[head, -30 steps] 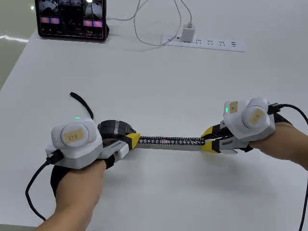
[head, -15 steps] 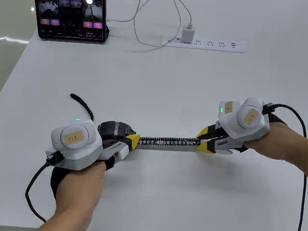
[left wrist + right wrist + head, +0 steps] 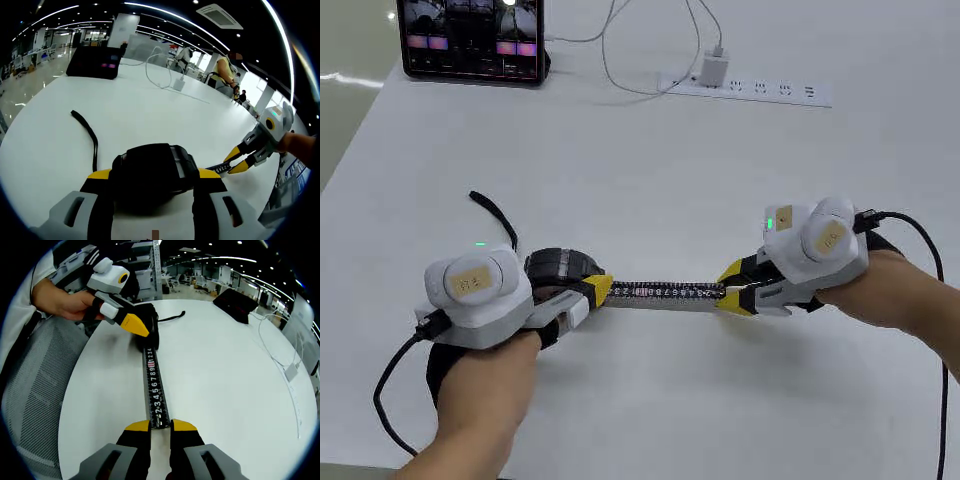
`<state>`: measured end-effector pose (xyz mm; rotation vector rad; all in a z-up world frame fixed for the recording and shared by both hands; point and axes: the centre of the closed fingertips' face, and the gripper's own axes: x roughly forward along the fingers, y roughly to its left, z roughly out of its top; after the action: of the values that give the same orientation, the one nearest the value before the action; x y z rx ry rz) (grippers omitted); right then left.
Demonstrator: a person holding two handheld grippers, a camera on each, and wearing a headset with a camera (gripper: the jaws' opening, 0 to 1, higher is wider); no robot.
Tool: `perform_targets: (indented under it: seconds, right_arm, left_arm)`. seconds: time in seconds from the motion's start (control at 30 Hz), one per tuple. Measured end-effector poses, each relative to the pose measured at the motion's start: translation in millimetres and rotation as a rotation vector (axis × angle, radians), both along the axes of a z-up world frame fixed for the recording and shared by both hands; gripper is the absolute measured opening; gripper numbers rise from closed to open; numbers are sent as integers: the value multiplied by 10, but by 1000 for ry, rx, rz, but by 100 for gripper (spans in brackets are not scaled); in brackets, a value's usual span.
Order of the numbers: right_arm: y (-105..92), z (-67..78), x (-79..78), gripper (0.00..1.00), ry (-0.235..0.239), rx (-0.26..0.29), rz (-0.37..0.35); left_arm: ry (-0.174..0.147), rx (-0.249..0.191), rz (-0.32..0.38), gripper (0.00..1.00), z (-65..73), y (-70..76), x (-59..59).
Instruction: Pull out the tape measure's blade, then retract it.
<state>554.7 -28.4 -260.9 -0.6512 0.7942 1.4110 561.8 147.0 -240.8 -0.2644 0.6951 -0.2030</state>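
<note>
In the head view we counted 2 grippers, 1 tape measure (image 3: 560, 268) and 1 blade (image 3: 665, 292) on the white table (image 3: 650, 180). There was also 1 tablet (image 3: 472, 40), 1 power strip (image 3: 745, 88) with 1 charger (image 3: 711, 70) plugged in, and 1 black strap (image 3: 492, 213) trailing from the tape measure. The left hand (image 3: 485, 385) reached up from the bottom edge, aiming the left gripper (image 3: 590, 293) rightward. The right hand (image 3: 880, 290) came in from the right, aiming the right gripper (image 3: 732, 287) leftward. The 2 grippers faced each other with the blade stretched flat between them, just above the table.

In the left gripper view, its 2 jaws stood wide apart and clasped the tape measure's black case, 1 yellow tip on each side. The blade ran out toward the right gripper.

In the right gripper view, its 2 jaws were nearly closed, pinching the blade's free end between the yellow tips. The numbered blade led straight away to the case held by the left gripper.
</note>
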Motion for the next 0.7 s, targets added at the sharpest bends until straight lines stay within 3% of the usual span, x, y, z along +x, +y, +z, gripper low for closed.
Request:
perform_targets:
  seconds: [0.7]
  right_arm:
    - [344,-6,7,10,0,47,7]
  left_arm:
    - [-4,-18,5,59,12,4,4]
